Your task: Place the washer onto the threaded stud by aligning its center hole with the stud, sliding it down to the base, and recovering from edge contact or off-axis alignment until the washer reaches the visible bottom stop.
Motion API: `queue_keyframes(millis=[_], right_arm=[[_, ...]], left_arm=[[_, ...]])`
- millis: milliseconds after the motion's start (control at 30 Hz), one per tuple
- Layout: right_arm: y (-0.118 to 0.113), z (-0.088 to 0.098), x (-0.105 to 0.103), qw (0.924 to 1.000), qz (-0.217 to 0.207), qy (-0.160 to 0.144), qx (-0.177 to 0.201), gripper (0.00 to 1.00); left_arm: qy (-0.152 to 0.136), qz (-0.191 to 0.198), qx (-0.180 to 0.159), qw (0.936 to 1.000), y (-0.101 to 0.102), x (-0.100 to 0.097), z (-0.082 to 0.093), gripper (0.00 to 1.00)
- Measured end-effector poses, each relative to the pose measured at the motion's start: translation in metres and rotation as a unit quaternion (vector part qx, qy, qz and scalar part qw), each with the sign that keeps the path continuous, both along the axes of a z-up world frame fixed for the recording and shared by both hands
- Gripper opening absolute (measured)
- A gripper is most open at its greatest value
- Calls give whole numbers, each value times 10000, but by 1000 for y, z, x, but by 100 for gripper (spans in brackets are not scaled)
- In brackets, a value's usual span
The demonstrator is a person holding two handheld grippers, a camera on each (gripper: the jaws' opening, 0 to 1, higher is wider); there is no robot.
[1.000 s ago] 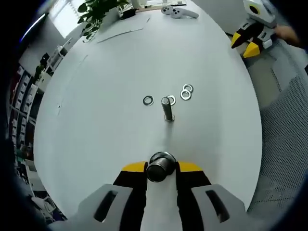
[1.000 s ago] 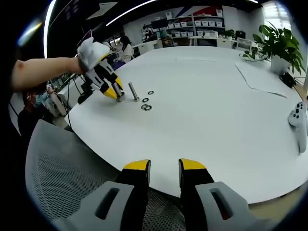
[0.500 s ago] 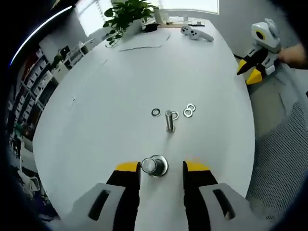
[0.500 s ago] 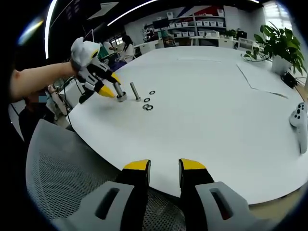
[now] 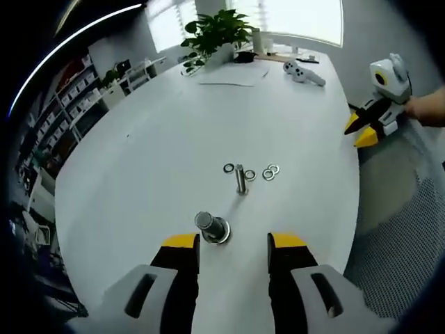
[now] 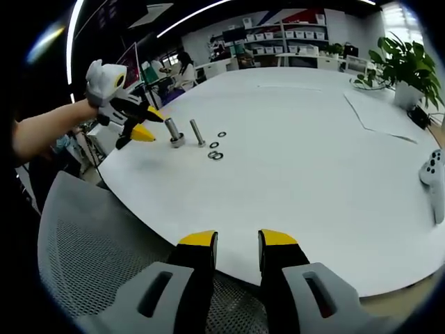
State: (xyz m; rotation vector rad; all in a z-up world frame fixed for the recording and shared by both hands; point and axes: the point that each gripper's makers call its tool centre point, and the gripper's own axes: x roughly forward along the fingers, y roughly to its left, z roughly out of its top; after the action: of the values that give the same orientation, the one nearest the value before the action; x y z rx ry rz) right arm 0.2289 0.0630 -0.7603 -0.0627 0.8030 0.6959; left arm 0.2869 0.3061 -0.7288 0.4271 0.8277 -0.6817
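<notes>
In the left gripper view, our left gripper [image 5: 233,245] hangs over the near edge of the white table [image 5: 160,146], its yellow-tipped jaws spread apart and grasping nothing. Just ahead of the jaws a stud with a washer at its base [image 5: 211,227] stands upright and free on the table. Beyond it stands a slimmer threaded stud [image 5: 240,178], with one loose washer [image 5: 229,168] to its left, another washer [image 5: 249,175] just beside it on the right, and a touching pair of washers [image 5: 270,170] further right. At the far right, the right gripper [image 5: 366,129] hovers off the table edge. A potted plant [image 5: 215,31] and a game controller [image 5: 304,72] sit at the far end.

In the right gripper view, our right gripper [image 6: 236,245] is also released, its jaws parted over a mesh chair back [image 6: 97,257].
</notes>
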Motion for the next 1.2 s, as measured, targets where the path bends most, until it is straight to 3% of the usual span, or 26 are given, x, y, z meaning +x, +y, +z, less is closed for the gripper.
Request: queue_keyframes(millis=[33,367,567,933,1200], right_arm=[[0,0,0,10000,1,-5,2,26],[1,-1,-2,10000,37,40,-19,26],[7,9,-1,9995,148,-154,226,26],[16,11,-5,9981,490,-249,290,25],[18,13,-4,9977,511,-320,320,25]], left_arm=[[-1,143,-177,9997,-3,-2,3,38],[-239,435,-320,9983,-6,-21,20,38],[-343,601,-396,9968,-10,-36,30,38],[-521,997,-249,9933,-14,-57,44,36],[-587,967,-118,9935,-28,-65,50,36]])
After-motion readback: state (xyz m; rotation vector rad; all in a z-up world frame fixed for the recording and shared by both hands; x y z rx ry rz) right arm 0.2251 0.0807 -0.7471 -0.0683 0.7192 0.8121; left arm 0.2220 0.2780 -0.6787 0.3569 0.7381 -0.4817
